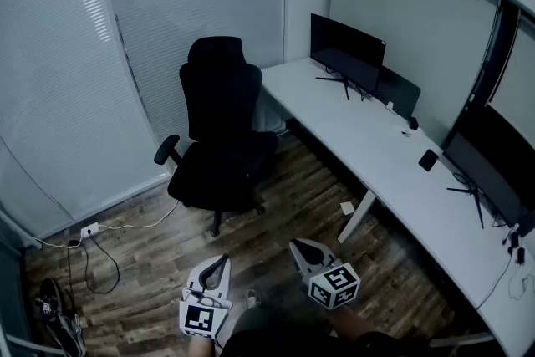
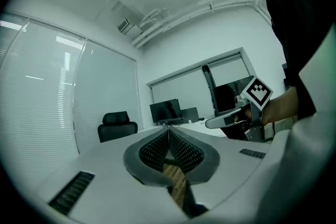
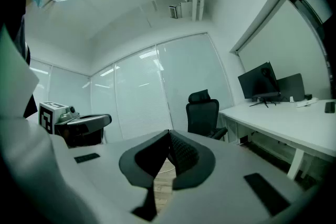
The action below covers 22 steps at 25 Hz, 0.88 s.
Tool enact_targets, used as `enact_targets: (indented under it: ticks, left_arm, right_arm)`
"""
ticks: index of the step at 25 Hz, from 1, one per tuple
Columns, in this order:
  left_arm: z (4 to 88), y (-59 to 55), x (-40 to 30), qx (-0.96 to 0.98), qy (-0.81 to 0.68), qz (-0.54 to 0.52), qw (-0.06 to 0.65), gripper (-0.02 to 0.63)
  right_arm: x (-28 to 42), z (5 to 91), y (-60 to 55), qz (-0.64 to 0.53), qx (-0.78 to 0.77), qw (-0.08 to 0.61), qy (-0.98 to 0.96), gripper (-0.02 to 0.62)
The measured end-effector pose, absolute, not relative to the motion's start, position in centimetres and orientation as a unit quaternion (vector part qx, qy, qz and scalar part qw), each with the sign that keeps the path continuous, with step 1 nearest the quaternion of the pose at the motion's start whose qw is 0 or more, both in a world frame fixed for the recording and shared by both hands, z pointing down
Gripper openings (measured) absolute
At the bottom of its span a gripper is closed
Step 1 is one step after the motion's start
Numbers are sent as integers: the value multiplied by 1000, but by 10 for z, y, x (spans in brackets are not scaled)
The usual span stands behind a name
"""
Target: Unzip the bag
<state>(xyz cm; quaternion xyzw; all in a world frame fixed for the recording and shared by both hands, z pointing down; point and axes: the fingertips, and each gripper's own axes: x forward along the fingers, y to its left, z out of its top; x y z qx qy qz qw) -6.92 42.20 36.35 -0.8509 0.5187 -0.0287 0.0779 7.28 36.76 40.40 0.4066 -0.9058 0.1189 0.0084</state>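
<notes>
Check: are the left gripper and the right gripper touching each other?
Apart. The head view shows a strip of wooden floor between the left gripper and the right gripper.

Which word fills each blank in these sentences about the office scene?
The office chair is ____ in colour.
The left gripper and the right gripper both have their jaws ____, with nothing between them.
The monitor nearest the chair stands on the white ____.
Missing words: black; shut; desk.
</notes>
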Motion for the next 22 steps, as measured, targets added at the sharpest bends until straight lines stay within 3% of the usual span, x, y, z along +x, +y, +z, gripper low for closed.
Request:
enact_targets:
  ticks: [8, 9, 12, 17, 22]
  left_arm:
    - [386, 380, -82, -870, 490, -28, 50, 33]
    - [389, 369, -85, -873, 484, -31, 44, 54]
    - [398, 335, -97, -881, 470, -40, 32, 205]
    - [412, 276, -127, -895, 443, -59, 25, 218]
    - [421, 217, -156, -905, 419, -72, 25, 238]
  right_arm:
    - [55, 411, 333, 134, 416, -16, -899, 48]
    - [51, 413, 325, 138, 419, -16, -897, 49]
    - [37, 420, 296, 147, 429, -10, -891, 63]
    - [6, 434, 239, 164, 449, 4, -878, 152]
    - [-19, 445, 187, 173, 474, 5, -863, 174]
